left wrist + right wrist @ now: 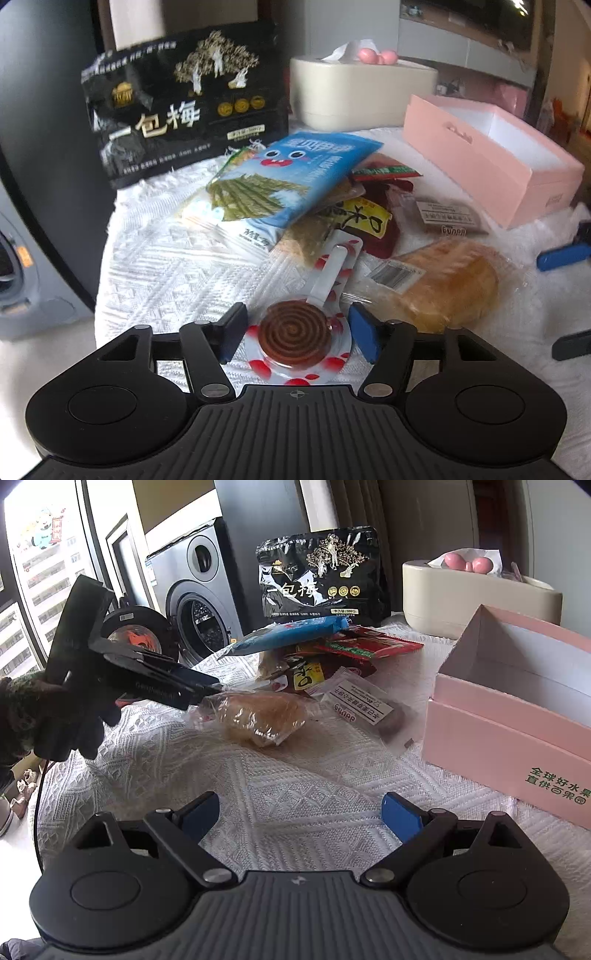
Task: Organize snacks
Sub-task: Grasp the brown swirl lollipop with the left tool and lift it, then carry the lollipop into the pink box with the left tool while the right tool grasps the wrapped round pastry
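A spiral lollipop (pixel 292 341) in a clear wrapper printed with red spots is seen lying on the white textured cloth (pixel 177 266), directly between the blue pads of the left gripper (pixel 300 332). The jaws stand apart on either side of the disc; a small gap is visible at each pad, so the candy is judged not yet gripped. Its white stick (pixel 332 273) runs forward and slightly to the right, away from the tool, toward the heap of snack packets (pixel 295 184) ahead.

The lollipop is judged light, hard and brittle at the disc, with a thin, slippery film around it. A hold across the disc's rim is favoured, since the flat candy is stiff there; the loose wrapper edge would likely slide or crumple if pinched alone. Moderate pressure is advised, as the spiral could crack.

Just ahead and to the right of the left tool, a wrapped bun (pixel 447 284) is found, judged soft and easily squashed. The open pink box (pixel 491 162) lies farther ahead on the right, and is taken as the likely destination.

The right gripper (pixel 301 818) is held wide open over bare cloth, with nothing between its pads. From it, the left tool is seen ahead to the left, held in a gloved hand (pixel 55 716).
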`<state>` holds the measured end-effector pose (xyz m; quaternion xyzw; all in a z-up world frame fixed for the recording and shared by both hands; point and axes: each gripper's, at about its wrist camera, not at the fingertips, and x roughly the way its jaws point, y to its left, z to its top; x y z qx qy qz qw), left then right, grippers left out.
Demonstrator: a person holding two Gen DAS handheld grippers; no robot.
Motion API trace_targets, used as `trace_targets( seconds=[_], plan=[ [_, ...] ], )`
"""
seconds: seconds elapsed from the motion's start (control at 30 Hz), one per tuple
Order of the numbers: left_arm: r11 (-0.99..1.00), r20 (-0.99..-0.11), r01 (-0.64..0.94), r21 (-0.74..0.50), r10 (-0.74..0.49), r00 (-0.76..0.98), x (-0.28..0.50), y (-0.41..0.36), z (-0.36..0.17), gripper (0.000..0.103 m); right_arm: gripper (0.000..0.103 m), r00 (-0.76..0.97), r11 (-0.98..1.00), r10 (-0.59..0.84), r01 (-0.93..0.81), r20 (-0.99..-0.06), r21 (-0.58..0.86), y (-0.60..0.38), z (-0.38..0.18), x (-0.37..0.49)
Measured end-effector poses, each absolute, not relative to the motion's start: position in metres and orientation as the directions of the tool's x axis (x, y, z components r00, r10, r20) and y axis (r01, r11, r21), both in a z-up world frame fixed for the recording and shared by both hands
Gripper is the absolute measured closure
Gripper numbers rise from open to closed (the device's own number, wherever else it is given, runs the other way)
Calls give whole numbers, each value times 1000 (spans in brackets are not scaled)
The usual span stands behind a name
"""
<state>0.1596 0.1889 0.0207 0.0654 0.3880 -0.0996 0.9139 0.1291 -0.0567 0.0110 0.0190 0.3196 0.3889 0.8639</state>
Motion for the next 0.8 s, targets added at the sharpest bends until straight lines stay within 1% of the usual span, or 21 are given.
trace_targets(
  seconds=[0.13,0.27,0.3,0.4,0.47,0.57,0.67,0.73,0.8],
  plan=[
    [979,-735,204,8,-133,665,161,192,24,38,8,516,700,672,-676,-532,229,-51,24,128],
    [982,-701,174,-71,-173,692,152,207,29,38,8,537,658,692,-745,-482,114,-33,51,130],
    [982,-690,170,-84,-181,701,148,210,31,45,8,532,638,702,-766,-474,85,-25,55,134],
    [982,-663,153,-115,-190,724,134,219,39,45,8,500,597,715,-800,-488,55,-4,56,153],
    [981,-648,141,-134,-195,737,125,224,43,45,8,479,588,714,-806,-511,66,7,52,166],
    [985,-643,116,-131,-173,746,115,230,43,45,8,458,616,689,-778,-562,121,17,43,183],
    [992,-655,42,-122,-112,747,116,240,36,45,8,398,611,689,-768,-605,191,23,38,184],
    [989,-669,8,-149,-107,735,119,248,28,45,8,332,554,730,-799,-597,233,25,43,174],
    [985,-669,4,-175,-122,733,120,252,23,45,8,257,468,783,-843,-566,265,24,53,164]
  ],
)
